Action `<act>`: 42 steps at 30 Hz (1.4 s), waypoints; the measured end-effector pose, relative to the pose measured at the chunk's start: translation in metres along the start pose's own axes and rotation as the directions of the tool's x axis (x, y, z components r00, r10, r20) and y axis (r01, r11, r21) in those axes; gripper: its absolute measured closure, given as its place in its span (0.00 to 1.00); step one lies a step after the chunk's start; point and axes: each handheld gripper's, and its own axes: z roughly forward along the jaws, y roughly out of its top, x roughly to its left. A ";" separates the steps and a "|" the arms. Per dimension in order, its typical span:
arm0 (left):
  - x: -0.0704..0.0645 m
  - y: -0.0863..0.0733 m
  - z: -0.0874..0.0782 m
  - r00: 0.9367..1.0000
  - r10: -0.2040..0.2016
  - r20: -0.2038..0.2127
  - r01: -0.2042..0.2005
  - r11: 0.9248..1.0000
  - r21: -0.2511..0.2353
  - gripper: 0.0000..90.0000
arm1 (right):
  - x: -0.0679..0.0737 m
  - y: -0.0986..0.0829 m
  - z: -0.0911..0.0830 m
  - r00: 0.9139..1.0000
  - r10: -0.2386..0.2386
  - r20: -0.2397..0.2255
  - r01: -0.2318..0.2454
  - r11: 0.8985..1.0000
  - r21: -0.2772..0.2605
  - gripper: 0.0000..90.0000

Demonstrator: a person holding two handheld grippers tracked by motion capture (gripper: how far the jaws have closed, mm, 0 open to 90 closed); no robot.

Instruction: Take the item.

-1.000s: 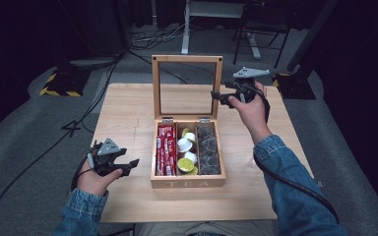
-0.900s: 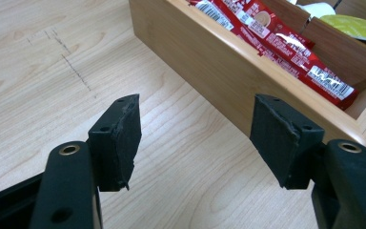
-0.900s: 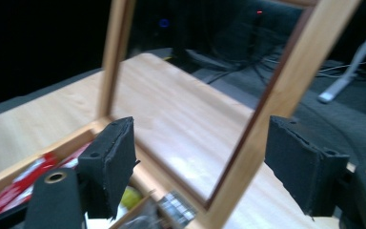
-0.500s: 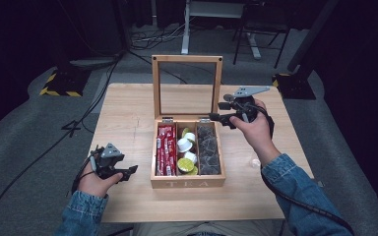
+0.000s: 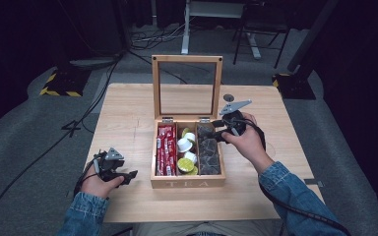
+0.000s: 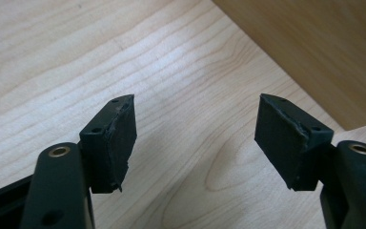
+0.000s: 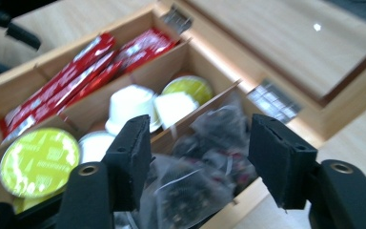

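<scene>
A wooden tea box point(image 5: 188, 184) stands open mid-table, its glass lid point(image 5: 187, 87) upright. Inside are red sachets point(image 5: 165, 150) on the left, white and green capsules point(image 5: 186, 152) in the middle and dark tea bags point(image 5: 208, 152) on the right. My right gripper point(image 5: 218, 131) hovers open over the tea-bag compartment's far end; its own view shows the tea bags point(image 7: 198, 157) between and below the fingertips point(image 7: 133, 148), the capsules point(image 7: 38, 160) and the red sachets point(image 7: 76, 71). My left gripper point(image 5: 129, 175) rests open on the table left of the box, its pads point(image 6: 116, 133) apart over bare wood, the box wall point(image 6: 314, 52) beside it.
The light wooden table point(image 5: 128, 113) has free room left, right and in front of the box. A small round mark point(image 5: 229, 97) lies behind the box on the right. Beyond the table are grey floor, cables and a desk frame point(image 5: 216, 24).
My right gripper has come down from beside the lid's right edge to just over the tea-bag compartment. The left gripper has shifted slightly toward the near edge.
</scene>
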 end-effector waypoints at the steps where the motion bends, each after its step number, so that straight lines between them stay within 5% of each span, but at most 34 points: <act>1: 0.001 -0.001 0.004 1.000 0.000 0.005 0.000 1.000 -0.006 0.35 | 0.004 -0.003 0.004 0.999 -0.009 -0.031 0.010 1.000 0.024 0.41; 16: 0.005 -0.004 0.015 0.999 0.036 -0.028 -0.037 0.999 -0.035 0.33 | 0.014 -0.018 0.021 0.996 -0.091 0.021 0.087 0.987 0.138 0.60; 30: 0.004 -0.005 0.017 0.996 0.078 -0.045 -0.080 0.996 -0.042 0.30 | 0.015 -0.023 0.039 0.993 -0.115 0.038 0.106 0.975 0.196 0.59; 35: 0.004 -0.005 0.017 0.996 0.080 -0.045 -0.082 0.996 -0.044 0.30 | 0.016 -0.023 0.038 0.992 -0.117 0.053 0.103 0.971 0.215 0.75; 42: 0.005 -0.005 0.018 0.996 0.080 -0.046 -0.082 0.995 -0.049 0.30 | 0.016 -0.021 0.031 0.993 -0.106 0.049 0.097 0.981 0.171 0.88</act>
